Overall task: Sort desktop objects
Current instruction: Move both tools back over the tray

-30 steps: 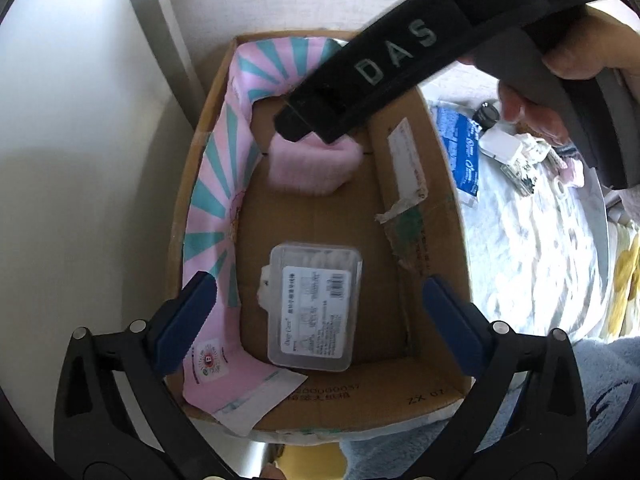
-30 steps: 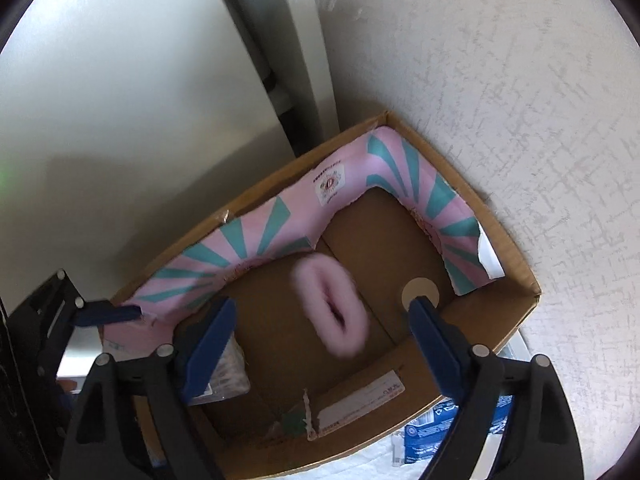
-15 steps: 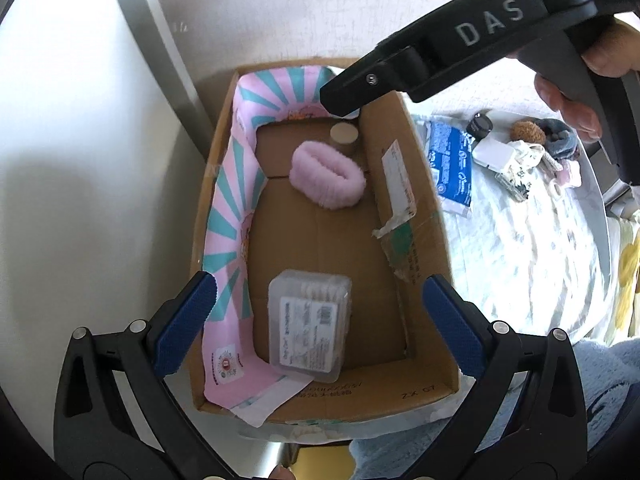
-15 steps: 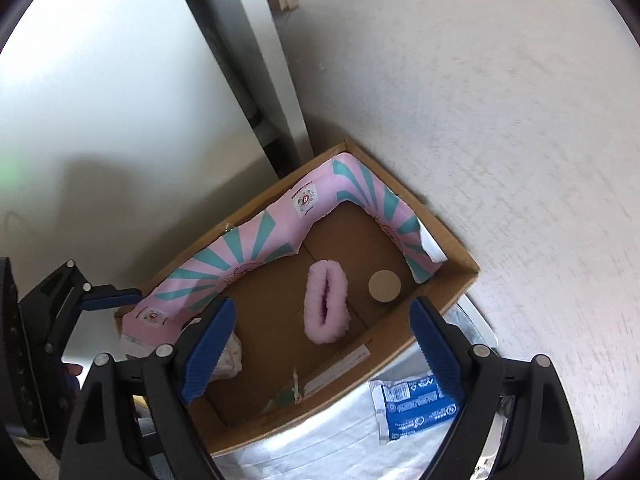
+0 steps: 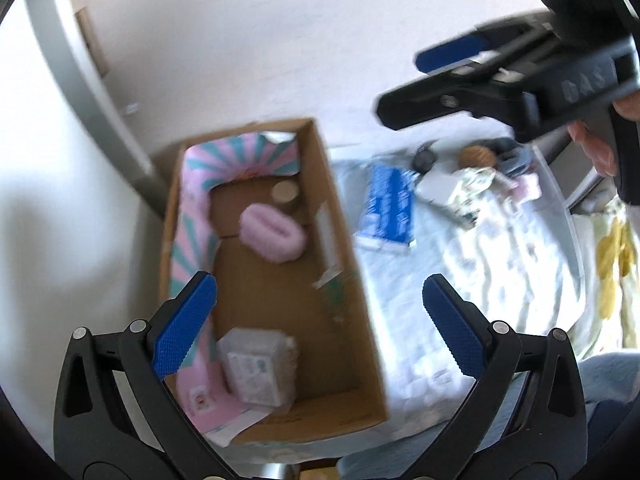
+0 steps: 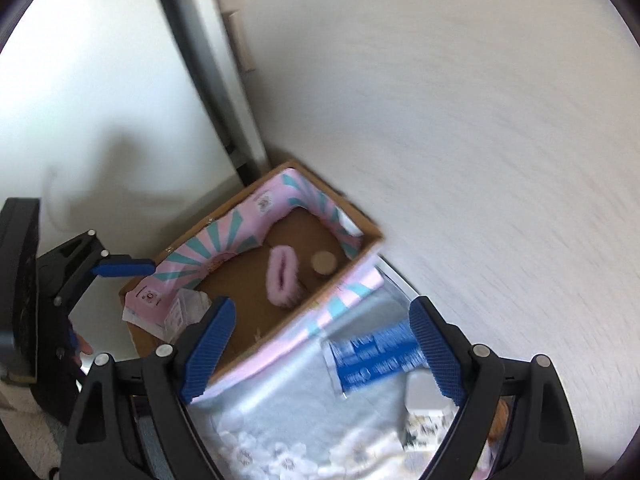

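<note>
The cardboard box (image 5: 344,280) stood at the left edge of the cloth-covered table (image 5: 500,280), against the wall. Inside it a pink fluffy band (image 5: 272,232) lay toward the far end, just beside a small round tan lid (image 5: 285,191). A clear plastic case (image 5: 258,366) lay at the near end. A pink and teal paper liner (image 5: 192,216) ran along the box's left and far walls. Right of the box, on the cloth, lay a blue packet (image 5: 390,208), and farther right a blurred cluster of small items (image 5: 476,176). The left gripper (image 5: 316,328) hung over the box's near end, jaws wide apart with nothing between them. The right gripper (image 6: 320,348) hung above the table, jaws likewise spread wide and empty.
</note>
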A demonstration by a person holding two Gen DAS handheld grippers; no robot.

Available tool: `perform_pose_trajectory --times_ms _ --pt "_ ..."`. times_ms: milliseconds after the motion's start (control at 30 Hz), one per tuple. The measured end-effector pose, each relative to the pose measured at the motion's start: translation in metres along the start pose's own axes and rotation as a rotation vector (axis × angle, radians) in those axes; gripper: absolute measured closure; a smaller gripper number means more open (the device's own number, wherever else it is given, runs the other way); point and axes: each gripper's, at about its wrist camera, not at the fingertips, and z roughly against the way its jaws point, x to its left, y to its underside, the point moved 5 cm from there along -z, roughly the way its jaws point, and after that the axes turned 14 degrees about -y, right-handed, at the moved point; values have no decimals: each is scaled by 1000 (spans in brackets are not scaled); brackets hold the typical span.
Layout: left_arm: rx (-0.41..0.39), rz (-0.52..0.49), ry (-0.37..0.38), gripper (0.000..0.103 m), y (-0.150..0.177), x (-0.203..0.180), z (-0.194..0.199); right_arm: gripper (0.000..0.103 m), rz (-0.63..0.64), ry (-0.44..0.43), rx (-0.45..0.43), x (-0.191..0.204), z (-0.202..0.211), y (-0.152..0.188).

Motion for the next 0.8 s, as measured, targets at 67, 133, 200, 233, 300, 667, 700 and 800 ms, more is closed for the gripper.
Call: perform_pose_trajectory --times_ms 67,133,200,233,300,667,700,800 --pt "-19 -4 19 0 -7 -9 2 15 -43 7 -5 -11 15 10" --pt "-39 -21 9 0 -14 -16 2 10 -66 36 -18 -22 30 21" --pt "-56 -49 -10 0 -21 -26 5 10 -88 74 -35 -34 47 33" --pt "-65 -60 -15 0 -25 -32 8 10 -102 85 -40 -39 54 39" --pt "-79 -90 -6 0 -34 -44 9 10 -148 124 -68 -53 74 53" --pt "-76 -169 22 0 -50 -104 -16 10 -365 279 -190 -104 130 148" --pt "-71 -173 21 0 -50 -107 -19 10 -385 285 -199 -107 131 158" --pt "-60 -178 26 0 -49 -118 -30 10 -431 312 -217 -114 128 184"
